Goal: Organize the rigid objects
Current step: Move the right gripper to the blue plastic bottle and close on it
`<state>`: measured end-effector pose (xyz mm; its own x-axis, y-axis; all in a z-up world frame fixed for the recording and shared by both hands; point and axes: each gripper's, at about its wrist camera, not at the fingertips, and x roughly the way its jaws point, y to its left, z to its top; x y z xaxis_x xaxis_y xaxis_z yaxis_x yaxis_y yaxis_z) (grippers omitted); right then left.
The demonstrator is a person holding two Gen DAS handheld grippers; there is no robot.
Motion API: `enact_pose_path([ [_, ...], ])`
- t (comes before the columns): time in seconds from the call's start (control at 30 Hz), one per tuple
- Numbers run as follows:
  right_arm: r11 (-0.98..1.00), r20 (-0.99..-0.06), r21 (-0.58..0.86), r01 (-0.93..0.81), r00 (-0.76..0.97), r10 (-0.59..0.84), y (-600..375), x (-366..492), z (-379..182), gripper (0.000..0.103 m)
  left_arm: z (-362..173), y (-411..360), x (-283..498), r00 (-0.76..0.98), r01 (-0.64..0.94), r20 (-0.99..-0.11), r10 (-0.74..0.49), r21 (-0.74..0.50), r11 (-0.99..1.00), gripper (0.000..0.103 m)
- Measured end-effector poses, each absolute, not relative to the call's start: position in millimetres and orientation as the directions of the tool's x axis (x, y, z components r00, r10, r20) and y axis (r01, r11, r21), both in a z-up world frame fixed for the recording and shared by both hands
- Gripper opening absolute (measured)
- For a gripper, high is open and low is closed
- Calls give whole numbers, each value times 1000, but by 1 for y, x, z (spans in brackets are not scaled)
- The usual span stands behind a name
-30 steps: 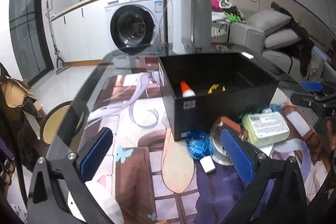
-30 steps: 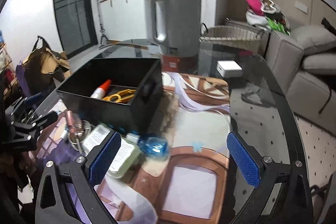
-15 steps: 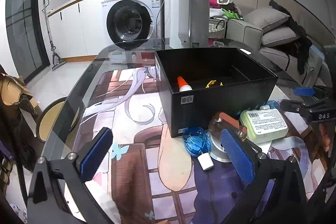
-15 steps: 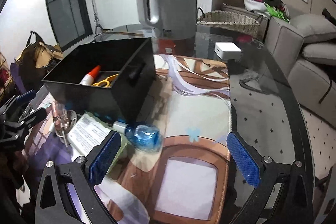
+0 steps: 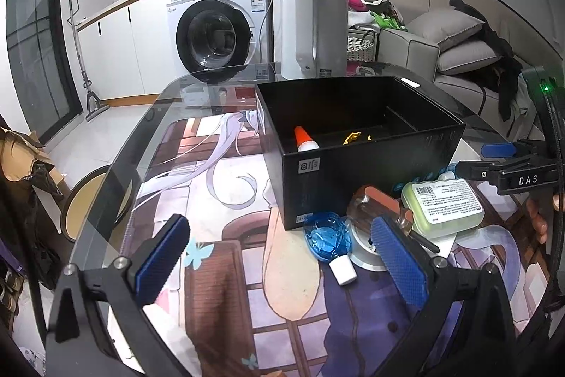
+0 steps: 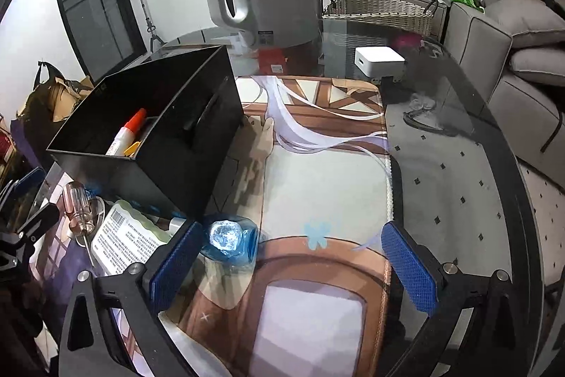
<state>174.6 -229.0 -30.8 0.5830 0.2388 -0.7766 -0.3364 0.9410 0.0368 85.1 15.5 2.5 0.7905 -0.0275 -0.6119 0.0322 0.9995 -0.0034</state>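
Left wrist view: left hand-held gripper (image 5: 282, 264) spread wide, holding nothing; black box (image 5: 356, 161) at 12 o'clock on the surface (image 5: 226, 200); blue bottle (image 5: 326, 235), screwdriver (image 5: 381, 205) and green soap case (image 5: 443, 207) crowd its near wall
Right wrist view: right hand-held gripper (image 6: 293, 264) spread, empty; blue bottle (image 6: 231, 241) just beside its left finger (image 6: 174, 265); glue stick (image 6: 127, 133) lies inside the black box (image 6: 197, 143) at 10 o'clock

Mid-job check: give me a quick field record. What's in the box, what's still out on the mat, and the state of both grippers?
box: black box, open top
inside: glue bottle, yellow item
still out: blue bottle, green case, screwdriver, all beside the box
left gripper: open, empty
right gripper: open, empty, blue bottle near its left pad
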Motion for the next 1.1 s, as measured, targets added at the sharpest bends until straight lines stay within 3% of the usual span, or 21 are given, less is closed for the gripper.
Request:
enact_pose_path([
  [0.37,959,-777,-34,-282,610,152,-250,180,-31,103,3,17,86,789,35,-613,-33,-8,999,103],
  [1.1,914,-805,-68,-400,563,187,-220,178,-42,103,-2,13,89,771,53,-636,-39,4,999,103],
])
